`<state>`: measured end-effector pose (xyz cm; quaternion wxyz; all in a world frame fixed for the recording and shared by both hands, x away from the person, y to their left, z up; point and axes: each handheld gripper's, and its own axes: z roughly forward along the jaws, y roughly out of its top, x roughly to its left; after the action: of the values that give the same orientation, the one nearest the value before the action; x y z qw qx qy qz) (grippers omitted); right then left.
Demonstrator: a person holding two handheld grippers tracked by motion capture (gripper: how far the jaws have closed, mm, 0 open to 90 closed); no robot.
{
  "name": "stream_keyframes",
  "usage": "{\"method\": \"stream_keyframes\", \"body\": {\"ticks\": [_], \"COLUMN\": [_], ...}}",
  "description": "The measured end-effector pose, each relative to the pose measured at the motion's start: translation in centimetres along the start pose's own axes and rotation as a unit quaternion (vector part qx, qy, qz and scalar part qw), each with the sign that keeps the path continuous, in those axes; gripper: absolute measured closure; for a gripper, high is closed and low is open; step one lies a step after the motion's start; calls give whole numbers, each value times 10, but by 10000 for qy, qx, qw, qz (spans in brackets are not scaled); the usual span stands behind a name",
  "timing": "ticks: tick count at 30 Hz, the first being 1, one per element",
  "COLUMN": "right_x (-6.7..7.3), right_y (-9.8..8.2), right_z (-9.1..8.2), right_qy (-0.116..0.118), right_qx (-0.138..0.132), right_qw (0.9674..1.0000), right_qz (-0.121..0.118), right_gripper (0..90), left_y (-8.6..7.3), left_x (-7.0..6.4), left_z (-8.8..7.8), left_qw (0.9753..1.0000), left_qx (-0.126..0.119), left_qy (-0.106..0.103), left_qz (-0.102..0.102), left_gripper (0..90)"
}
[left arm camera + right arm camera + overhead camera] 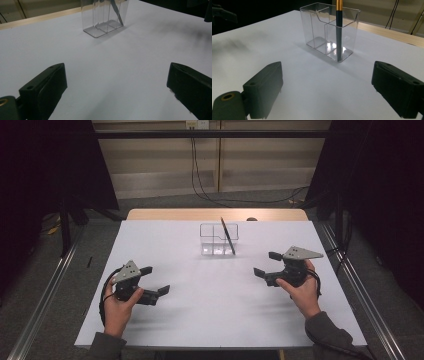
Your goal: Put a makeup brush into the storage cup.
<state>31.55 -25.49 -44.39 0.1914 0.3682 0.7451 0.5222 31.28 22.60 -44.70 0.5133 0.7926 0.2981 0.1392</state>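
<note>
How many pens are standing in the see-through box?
1. The pen stands tilted in an end compartment of the clear box, on the side nearer the right tongs. The other compartments look empty.

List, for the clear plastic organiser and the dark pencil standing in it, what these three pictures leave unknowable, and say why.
- Top end of the dark pencil with a gold band: cut off by the upper edge in the right gripper view.
- Upper part of the clear plastic compartment organiser: cut off by the top edge in the left gripper view.
- Pencil tip: too small in the high view, blurred by reflections in the organiser's floor elsewhere.
</note>
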Motion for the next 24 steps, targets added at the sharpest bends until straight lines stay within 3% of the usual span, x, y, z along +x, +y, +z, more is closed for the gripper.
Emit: {"method": "stream_keyframes", "body": {"ticks": [24], "right_x": [-2], "right_y": [-13], "right_z": [-13], "right_qy": [-57], "right_qx": [175], "right_qw": [9998], "right_qz": [-49], "right_gripper": [90], "left_y": [0], "left_x": [0], "left_z": [-1], "left_qw": [10000], "left_qx": [-3], "left_qy": [-5], "left_qz": [-21], "left_gripper": [25]}}
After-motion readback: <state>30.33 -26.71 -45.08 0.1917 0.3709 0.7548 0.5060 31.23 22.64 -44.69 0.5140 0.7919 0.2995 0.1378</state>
